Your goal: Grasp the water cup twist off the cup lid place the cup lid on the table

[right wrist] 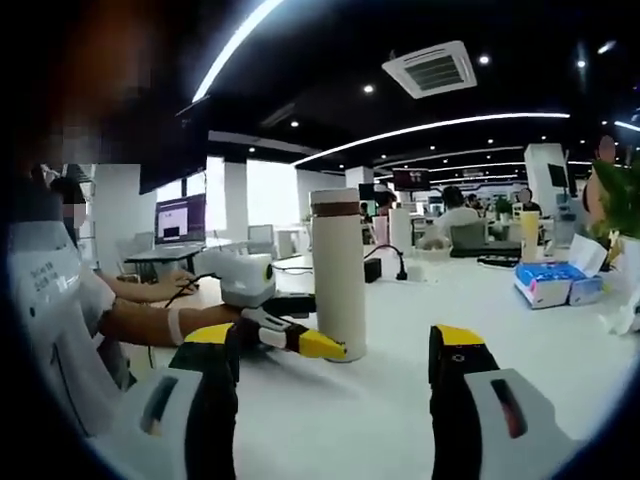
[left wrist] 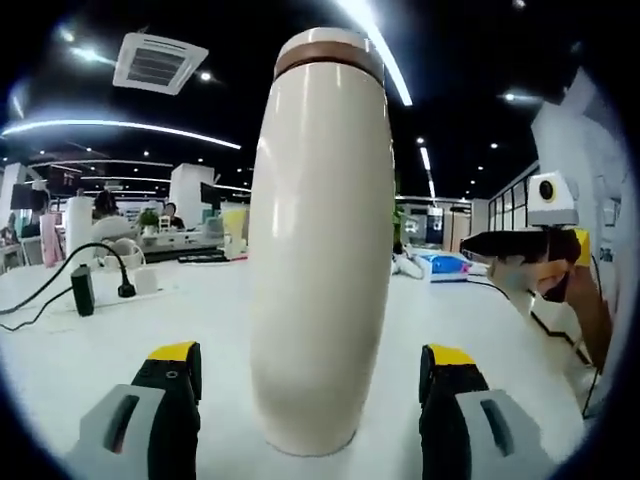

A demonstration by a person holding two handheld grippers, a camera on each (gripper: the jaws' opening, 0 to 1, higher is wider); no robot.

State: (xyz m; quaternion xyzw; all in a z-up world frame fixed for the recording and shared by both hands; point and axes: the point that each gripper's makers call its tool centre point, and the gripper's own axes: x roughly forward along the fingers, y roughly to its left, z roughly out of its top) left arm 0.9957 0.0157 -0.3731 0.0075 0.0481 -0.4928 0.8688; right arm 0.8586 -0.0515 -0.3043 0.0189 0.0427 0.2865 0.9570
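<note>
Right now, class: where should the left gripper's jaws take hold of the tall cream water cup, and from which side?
Grip the tall cream water cup at its smooth lower-middle body, coming level from the side: it stands upright between the left gripper's open jaws.

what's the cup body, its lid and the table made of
Water cup: cream body, smooth semi-gloss with soft light reflections, likely painted metal or plastic. Cup lid: same cream cap above a brown, dull-shining band, perhaps metal. Table: flat matte white, probably laminate.

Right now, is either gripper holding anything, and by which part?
Nothing is held. The left gripper is open with its jaws either side of the cup's lower body, not touching. The right gripper is open and empty.
</note>
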